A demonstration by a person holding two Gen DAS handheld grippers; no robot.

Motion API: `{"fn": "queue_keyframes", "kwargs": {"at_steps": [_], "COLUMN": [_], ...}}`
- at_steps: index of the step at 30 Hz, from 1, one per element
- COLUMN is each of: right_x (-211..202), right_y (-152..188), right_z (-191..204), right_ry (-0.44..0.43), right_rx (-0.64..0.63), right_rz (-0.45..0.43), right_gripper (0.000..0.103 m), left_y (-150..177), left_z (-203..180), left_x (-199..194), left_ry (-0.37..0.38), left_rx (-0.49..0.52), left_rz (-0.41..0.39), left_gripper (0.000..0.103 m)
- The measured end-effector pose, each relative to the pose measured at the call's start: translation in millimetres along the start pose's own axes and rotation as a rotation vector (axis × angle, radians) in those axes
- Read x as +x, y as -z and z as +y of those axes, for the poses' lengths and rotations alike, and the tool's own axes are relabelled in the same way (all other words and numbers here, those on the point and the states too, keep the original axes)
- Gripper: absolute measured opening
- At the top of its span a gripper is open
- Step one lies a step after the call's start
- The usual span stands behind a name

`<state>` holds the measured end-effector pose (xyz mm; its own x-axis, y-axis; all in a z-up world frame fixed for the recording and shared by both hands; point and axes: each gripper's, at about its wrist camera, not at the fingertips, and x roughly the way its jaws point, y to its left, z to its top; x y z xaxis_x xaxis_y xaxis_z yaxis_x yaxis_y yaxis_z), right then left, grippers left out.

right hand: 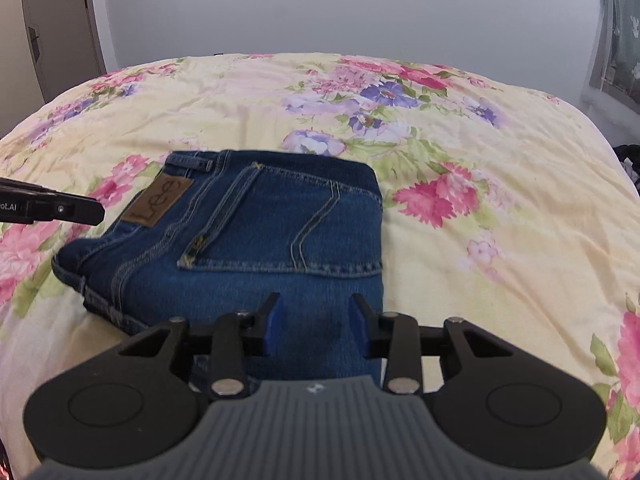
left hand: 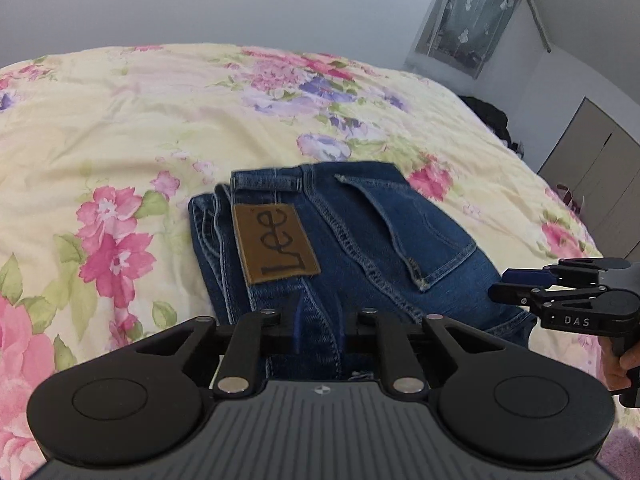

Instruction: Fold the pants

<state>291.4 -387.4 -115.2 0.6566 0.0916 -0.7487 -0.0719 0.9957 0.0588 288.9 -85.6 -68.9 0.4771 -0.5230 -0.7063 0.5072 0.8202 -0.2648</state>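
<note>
Blue jeans [left hand: 360, 248] lie folded into a compact stack on the floral bedspread [left hand: 120, 128], brown Lee patch [left hand: 276, 242] on top. My left gripper [left hand: 318, 330] is open just above the stack's near edge, nothing between its fingers. In the right wrist view the jeans [right hand: 260, 236] lie straight ahead with the back pocket up. My right gripper [right hand: 316, 324] is open at their near edge, its blue pads [right hand: 274, 326] apart and empty. The right gripper also shows at the right of the left wrist view [left hand: 516, 284]. The left gripper's tip shows at the left of the right wrist view [right hand: 80, 210].
The bedspread [right hand: 480, 160] spreads wide around the jeans. A grey wall stands behind the bed. A curtained window [left hand: 468, 16] and grey cabinet doors [left hand: 592, 176] are at the right. Dark clothing [left hand: 492, 120] lies past the bed's far right edge.
</note>
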Motion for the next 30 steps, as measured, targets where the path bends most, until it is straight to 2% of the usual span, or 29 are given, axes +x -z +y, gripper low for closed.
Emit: {"fn": "queue_keyframes", "kwargs": {"at_steps": [5, 13, 15, 18, 21, 23, 30], "right_x": [14, 31, 38, 38, 37, 36, 36], "right_y": [24, 47, 52, 51, 49, 47, 29], "right_z": [-10, -6, -6, -6, -6, -4, -9], "right_ry": [-0.011, 0.008, 0.01, 0.015, 0.02, 0.03, 0.001], "right_rx": [0.096, 0.114, 0.106, 0.115, 0.13, 0.123, 0.131], "right_rz": [-0.004, -0.026, -0.039, -0.039, -0.044, -0.037, 0.057], "right_gripper": [0.033, 0.033, 0.033, 0.033, 0.033, 0.033, 0.035], "left_y": [19, 43, 47, 45, 41, 37, 36], "left_z": [9, 8, 12, 11, 0, -2, -7], "left_x": [13, 21, 23, 21, 18, 16, 9], "left_ry": [-0.029, -0.067, -0.063, -0.069, -0.109, -0.116, -0.149], "left_rx": [-0.031, -0.034, -0.061, -0.081, -0.02, -0.028, -0.033], "left_rz": [0.02, -0.024, -0.035, -0.039, -0.031, -0.015, 0.009], "left_gripper": [0.012, 0.011, 0.01, 0.01, 0.01, 0.01, 0.01]}}
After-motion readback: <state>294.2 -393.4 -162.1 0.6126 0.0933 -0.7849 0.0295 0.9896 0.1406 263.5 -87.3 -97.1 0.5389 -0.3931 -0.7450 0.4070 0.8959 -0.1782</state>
